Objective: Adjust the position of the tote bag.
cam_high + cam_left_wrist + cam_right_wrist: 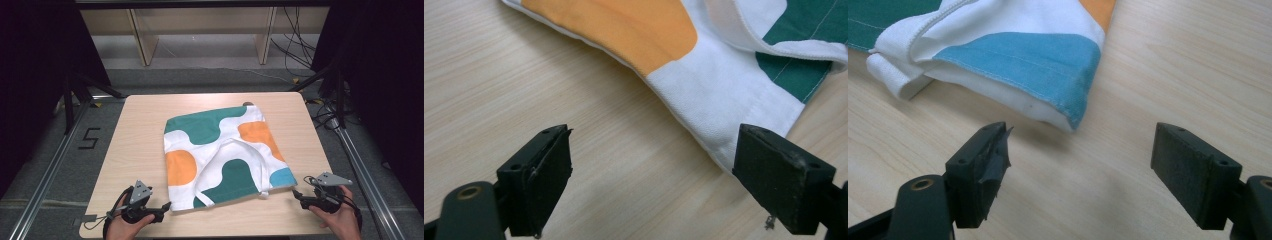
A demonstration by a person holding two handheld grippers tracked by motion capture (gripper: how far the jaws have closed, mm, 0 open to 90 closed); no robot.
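- High view showed the bag (220, 155) flat on the bench (140, 130).
- My left gripper (165, 206) gaped at its near corner, ready to pinch.
- My right gripper (296, 194) gaped likewise at the blue corner.

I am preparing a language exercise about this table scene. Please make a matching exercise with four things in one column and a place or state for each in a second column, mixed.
Column A
1. left hand-held gripper
2. right hand-held gripper
3. bag strap
4. table

Column B
a. open, by the blue corner
b. light wood, under the bag
c. open, by the white and orange corner
d. white, lying on the bag

Pairs: 1-c, 2-a, 3-d, 4-b
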